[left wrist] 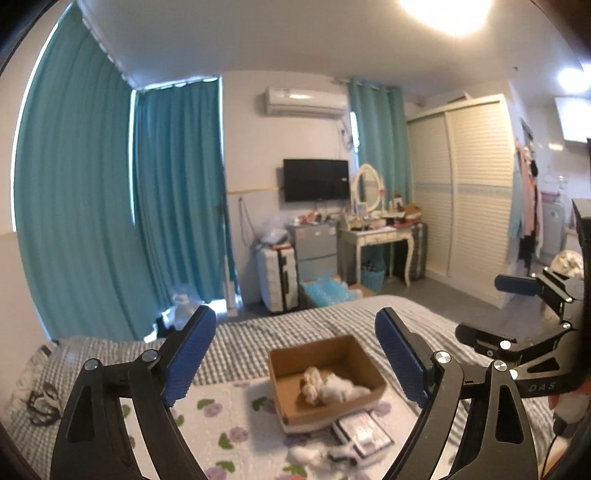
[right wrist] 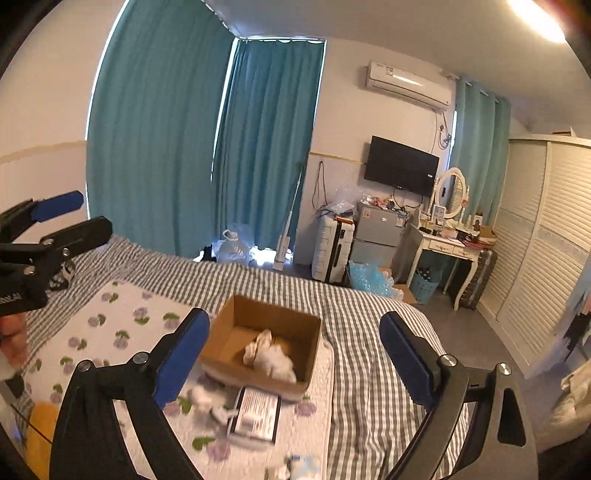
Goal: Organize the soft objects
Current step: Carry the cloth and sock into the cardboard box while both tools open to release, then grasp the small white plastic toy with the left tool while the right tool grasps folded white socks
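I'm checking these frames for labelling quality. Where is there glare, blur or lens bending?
Left wrist view: a ceiling light blows out the top edge; the box and the white bits in front of it are soft; the curtains bow with the fisheye. Right wrist view: glare at the top right corner; the white bits by the box are smeared; the wardrobe leans.

A big bed (right wrist: 369,350) with a grey and white checked sheet carries everything. A white quilted pad with purple flowers and green leaves (right wrist: 122,325) lies flat on the sheet. On the pad sits an open brown cardboard box (right wrist: 225,332) with soft white and cream things (right wrist: 269,356) inside. Just beside the box, on its near side, lie a flat black and white packet (right wrist: 258,411) and a blurry white fluffy lump (left wrist: 306,456)
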The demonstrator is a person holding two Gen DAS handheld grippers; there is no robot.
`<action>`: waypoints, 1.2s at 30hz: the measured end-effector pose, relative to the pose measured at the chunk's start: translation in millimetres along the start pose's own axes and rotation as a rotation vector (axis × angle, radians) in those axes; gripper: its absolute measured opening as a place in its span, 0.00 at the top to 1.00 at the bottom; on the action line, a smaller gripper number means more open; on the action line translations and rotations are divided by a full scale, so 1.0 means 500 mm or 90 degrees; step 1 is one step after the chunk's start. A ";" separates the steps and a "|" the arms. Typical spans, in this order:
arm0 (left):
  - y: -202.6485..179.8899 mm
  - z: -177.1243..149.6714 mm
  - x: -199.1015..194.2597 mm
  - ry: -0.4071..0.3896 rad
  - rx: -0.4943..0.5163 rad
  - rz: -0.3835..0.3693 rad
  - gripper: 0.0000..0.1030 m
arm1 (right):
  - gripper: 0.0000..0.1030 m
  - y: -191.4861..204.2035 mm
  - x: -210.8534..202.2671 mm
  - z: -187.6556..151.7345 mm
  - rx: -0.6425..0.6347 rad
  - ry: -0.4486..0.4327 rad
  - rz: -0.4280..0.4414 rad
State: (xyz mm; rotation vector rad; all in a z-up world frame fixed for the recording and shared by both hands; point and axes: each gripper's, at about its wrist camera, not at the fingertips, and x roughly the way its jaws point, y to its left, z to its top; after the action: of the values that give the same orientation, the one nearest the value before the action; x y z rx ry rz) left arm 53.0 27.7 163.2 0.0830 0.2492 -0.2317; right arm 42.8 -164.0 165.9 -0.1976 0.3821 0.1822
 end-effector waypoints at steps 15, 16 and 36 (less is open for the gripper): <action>0.022 -0.361 0.090 0.223 -0.039 0.015 0.13 | 0.15 0.050 0.159 -0.356 0.039 0.251 -0.009; 0.022 -0.384 0.103 0.237 -0.042 0.016 0.13 | 0.17 0.050 0.171 -0.374 0.043 0.263 -0.012; 0.089 -0.567 0.243 0.369 -0.106 0.047 0.13 | 0.72 0.061 0.293 -0.526 0.050 0.337 -0.071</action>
State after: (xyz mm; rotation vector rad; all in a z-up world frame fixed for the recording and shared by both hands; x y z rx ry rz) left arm 111.4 75.9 -139.1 -0.0073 0.8400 -0.1085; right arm 77.6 -173.3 -134.5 -0.1871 0.9011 0.0010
